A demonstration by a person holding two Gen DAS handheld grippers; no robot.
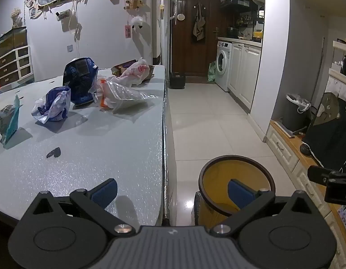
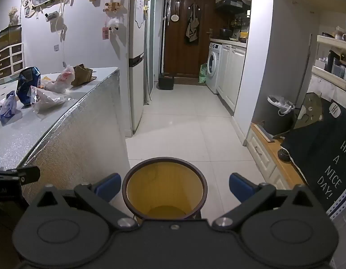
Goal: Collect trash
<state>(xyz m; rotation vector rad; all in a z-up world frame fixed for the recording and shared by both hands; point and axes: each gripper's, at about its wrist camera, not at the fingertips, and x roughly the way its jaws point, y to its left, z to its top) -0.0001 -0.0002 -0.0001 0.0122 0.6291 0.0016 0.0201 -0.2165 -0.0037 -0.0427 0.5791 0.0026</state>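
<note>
Table (image 1: 101, 157), grey speckled top, carries the trash in a loose row: at far left a teal packet (image 1: 8, 123) standing upright; next a crumpled blue-and-white wrapper (image 1: 53, 105); behind it, a dark blue bag (image 1: 79, 80) upright; just right, touching it, a clear plastic bag (image 1: 123, 94) lying flat; behind that a pinkish-white bag (image 1: 136, 70) against a brown carton (image 1: 121, 67) at the far edge. Left gripper (image 1: 171, 190) hangs over the table's near right edge, jaws wide apart, nothing between them. On the floor right of the table stands a yellow bin (image 2: 165, 190) with dark rim, nothing visible inside. Right gripper (image 2: 173, 188) is over the bin, jaws spread wide to either side of the rim, gripping nothing
</note>
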